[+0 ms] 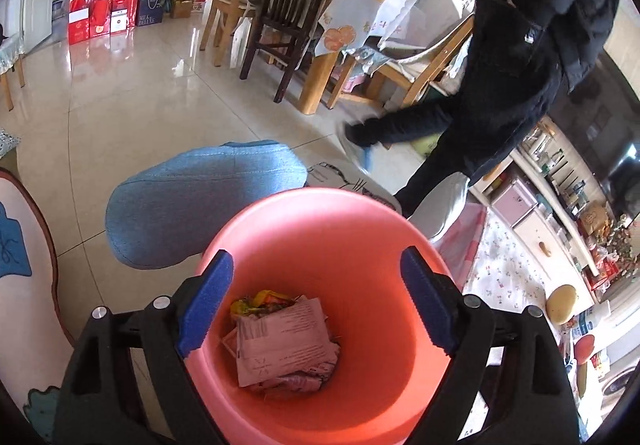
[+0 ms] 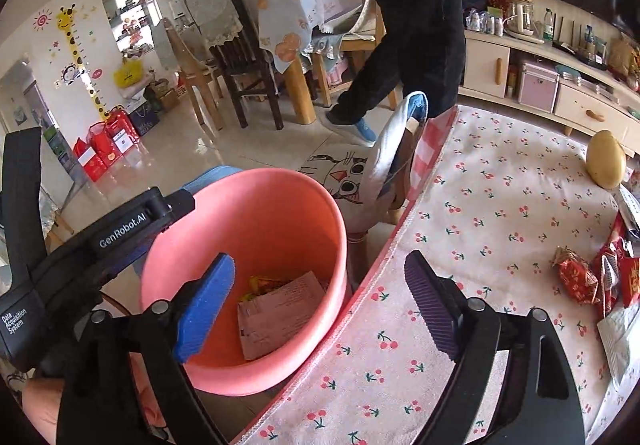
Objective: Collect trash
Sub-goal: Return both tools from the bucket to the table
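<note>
A pink bin (image 1: pixel 340 229) stands on the floor beside the table; it also shows in the right wrist view (image 2: pixel 256 201). Inside lie crumpled paper sheets (image 1: pixel 280 341) and a yellow wrapper (image 1: pixel 256 303). My left gripper (image 1: pixel 318 305) is open and empty right above the bin's mouth. My right gripper (image 2: pixel 320 305) is open and empty over the bin's rim and the table edge. Red snack wrappers (image 2: pixel 576 277) and a white packet (image 2: pixel 620 333) lie on the cherry-print tablecloth (image 2: pixel 480 229) at the right.
A yellow potato-like object (image 2: pixel 606 159) sits on the table's far side. A blue cushioned stool (image 1: pixel 200 201) and a cat-print chair (image 2: pixel 348 177) stand behind the bin. A person in black (image 1: pixel 500 77) stands near the dining table and chairs (image 1: pixel 296 17). A low cabinet (image 2: pixel 540 73) lines the wall.
</note>
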`<state>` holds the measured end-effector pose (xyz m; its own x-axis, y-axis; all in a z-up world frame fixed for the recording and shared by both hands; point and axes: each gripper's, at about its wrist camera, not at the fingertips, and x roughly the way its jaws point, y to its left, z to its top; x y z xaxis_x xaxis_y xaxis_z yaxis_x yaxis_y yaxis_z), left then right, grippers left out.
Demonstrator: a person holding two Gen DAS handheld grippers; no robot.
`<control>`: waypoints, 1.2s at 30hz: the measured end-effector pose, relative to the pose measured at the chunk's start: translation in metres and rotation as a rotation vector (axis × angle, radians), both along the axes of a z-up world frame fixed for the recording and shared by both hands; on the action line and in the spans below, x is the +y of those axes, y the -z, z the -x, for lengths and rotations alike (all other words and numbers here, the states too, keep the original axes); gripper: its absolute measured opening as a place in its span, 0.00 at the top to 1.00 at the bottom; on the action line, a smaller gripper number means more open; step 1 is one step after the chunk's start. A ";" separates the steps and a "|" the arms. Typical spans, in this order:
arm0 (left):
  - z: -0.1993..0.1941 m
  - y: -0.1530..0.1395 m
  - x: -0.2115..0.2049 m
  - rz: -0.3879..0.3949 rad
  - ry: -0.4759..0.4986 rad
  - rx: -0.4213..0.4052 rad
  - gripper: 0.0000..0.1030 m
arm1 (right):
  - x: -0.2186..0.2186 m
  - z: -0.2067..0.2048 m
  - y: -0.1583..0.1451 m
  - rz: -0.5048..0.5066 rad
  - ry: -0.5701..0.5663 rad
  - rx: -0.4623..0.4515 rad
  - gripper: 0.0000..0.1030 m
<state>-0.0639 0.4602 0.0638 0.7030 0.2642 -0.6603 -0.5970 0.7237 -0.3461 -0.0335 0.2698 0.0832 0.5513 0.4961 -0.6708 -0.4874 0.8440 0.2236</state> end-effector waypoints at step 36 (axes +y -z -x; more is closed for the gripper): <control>-0.031 -0.014 -0.095 -0.195 0.267 0.009 0.13 | -0.125 0.053 0.006 0.159 0.148 -0.259 0.05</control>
